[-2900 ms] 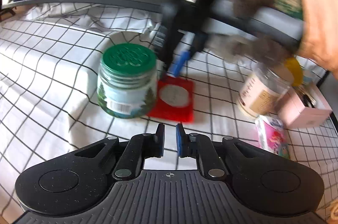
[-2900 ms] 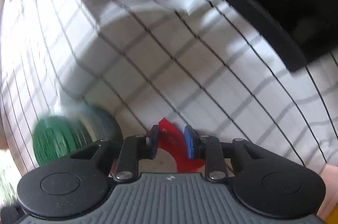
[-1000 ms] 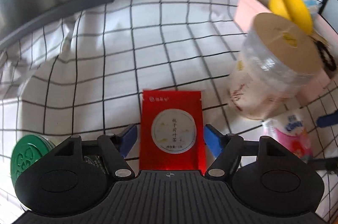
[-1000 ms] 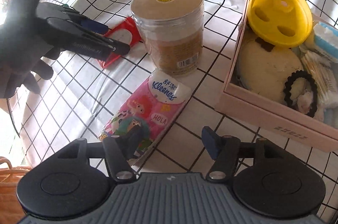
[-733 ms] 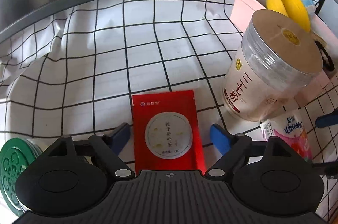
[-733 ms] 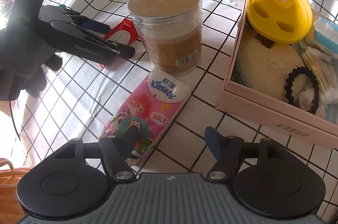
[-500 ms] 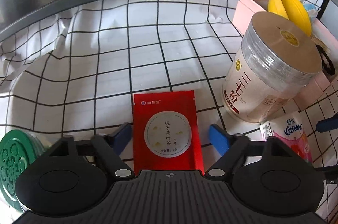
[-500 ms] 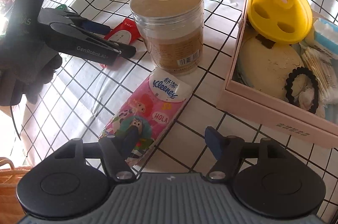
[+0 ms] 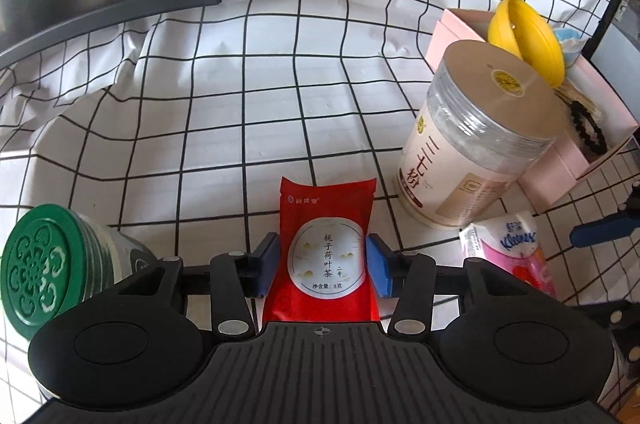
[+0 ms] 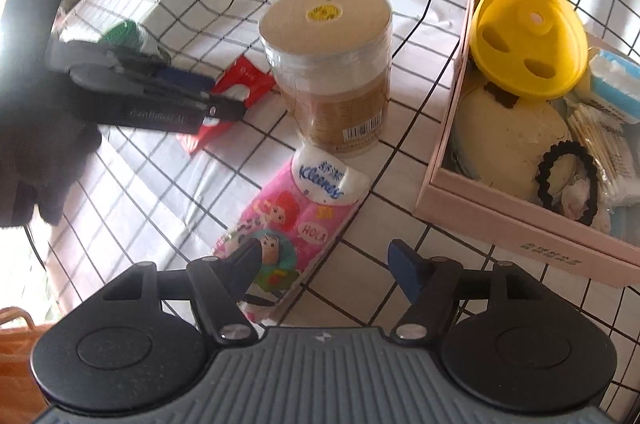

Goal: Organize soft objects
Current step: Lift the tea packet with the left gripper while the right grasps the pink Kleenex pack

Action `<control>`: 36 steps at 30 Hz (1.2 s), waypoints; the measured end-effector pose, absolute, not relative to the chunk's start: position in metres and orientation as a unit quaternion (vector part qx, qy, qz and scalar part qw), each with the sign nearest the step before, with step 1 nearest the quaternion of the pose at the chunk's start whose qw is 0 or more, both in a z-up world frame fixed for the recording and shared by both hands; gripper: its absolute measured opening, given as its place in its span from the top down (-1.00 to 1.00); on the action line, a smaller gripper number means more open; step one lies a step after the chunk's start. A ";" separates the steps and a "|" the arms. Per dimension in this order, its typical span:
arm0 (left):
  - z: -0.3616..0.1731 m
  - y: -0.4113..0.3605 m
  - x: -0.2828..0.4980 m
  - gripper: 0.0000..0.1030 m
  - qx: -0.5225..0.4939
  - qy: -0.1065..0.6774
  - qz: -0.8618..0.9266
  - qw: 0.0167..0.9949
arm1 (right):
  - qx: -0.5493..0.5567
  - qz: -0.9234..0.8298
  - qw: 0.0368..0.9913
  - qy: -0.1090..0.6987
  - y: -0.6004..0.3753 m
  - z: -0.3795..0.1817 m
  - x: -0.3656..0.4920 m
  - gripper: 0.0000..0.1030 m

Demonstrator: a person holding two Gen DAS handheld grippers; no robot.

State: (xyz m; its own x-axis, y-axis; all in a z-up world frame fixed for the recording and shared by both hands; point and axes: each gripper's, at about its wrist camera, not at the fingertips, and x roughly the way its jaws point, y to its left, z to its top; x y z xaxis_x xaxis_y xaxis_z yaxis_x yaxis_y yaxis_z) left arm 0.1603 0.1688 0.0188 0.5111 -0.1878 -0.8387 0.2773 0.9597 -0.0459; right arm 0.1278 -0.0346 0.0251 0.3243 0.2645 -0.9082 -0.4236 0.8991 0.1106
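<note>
1. The left hand-held gripper [image 9: 322, 266] straddles the red sachet [image 9: 326, 256], which lies flat on the checked cloth of the table [image 9: 248, 96]. Its jaws are closing, one pad at each long edge; the sachet's top bows slightly, so the pads look to be just meeting it. Taking it across its width probably suits so thin and limp a packet.
2. The right hand-held gripper [image 10: 324, 264] hangs spread over the tissue pack [image 10: 296, 220]. One finger sits over the pack's near end and the other over bare cloth, so nothing is pinched.
3. The tissue pack lies beside the tan-lidded jar [image 10: 332, 68], its far end at the jar's foot.
4. The pink box [image 10: 520, 228], near the pack, already holds a yellow lid [image 10: 528, 40], a hair tie [image 10: 568, 180] and cotton swabs [image 10: 600, 140], so it is probably where both soft packs go.
5. A green-lidded jar [image 9: 40, 268] stands just left of the left hand-held gripper, clear of the grasp.
</note>
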 end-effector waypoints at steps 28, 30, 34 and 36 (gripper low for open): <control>0.092 0.220 0.094 0.01 -0.004 0.374 -0.132 0.918 | -0.048 0.172 0.831 0.527 0.015 0.065 0.102 0.36; 0.113 0.220 0.097 0.01 0.004 0.350 -0.126 0.928 | -0.053 0.199 0.847 0.491 0.008 0.103 0.092 0.57; 0.147 0.216 0.104 0.01 0.006 0.305 -0.114 0.945 | -0.063 0.218 0.876 0.426 -0.009 0.158 0.085 0.57; 0.156 0.215 0.107 0.01 -0.006 0.294 -0.111 0.949 | -0.069 0.219 0.883 0.408 -0.018 0.168 0.085 0.57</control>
